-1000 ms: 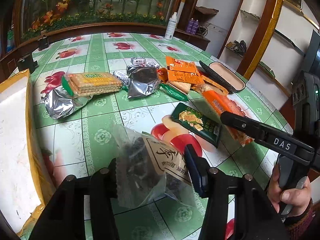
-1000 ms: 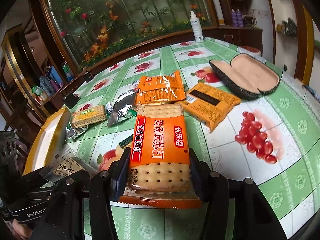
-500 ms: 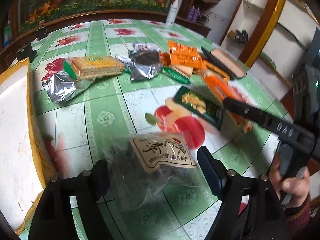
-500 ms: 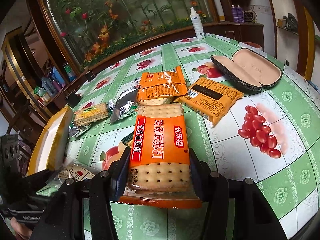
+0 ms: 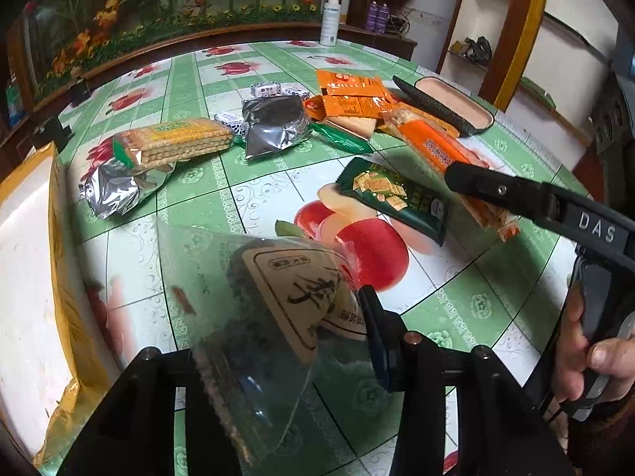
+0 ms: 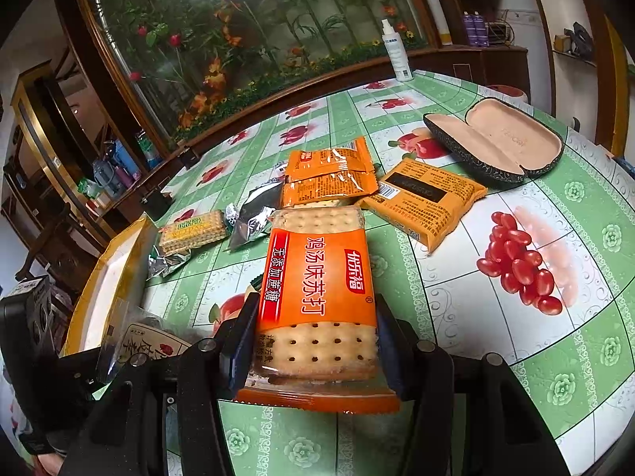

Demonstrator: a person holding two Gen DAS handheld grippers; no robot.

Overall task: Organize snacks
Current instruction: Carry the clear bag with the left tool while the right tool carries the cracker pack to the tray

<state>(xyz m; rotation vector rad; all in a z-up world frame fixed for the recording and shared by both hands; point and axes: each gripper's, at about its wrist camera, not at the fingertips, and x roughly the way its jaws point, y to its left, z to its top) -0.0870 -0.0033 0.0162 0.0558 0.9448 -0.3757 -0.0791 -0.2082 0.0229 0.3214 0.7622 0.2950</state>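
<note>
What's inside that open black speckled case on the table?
The open black speckled glasses case shows only its plain pinkish lining, with nothing lying in it. In the left wrist view, orange snack packets hide its near end.

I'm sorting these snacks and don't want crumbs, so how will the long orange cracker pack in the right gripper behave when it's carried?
The orange cracker pack juts forward from the right gripper without sagging, so it is probably stiff. The crackers showing through the clear ends look brittle; a hard squeeze may crack them. The glossy wrapper could slip.
</note>
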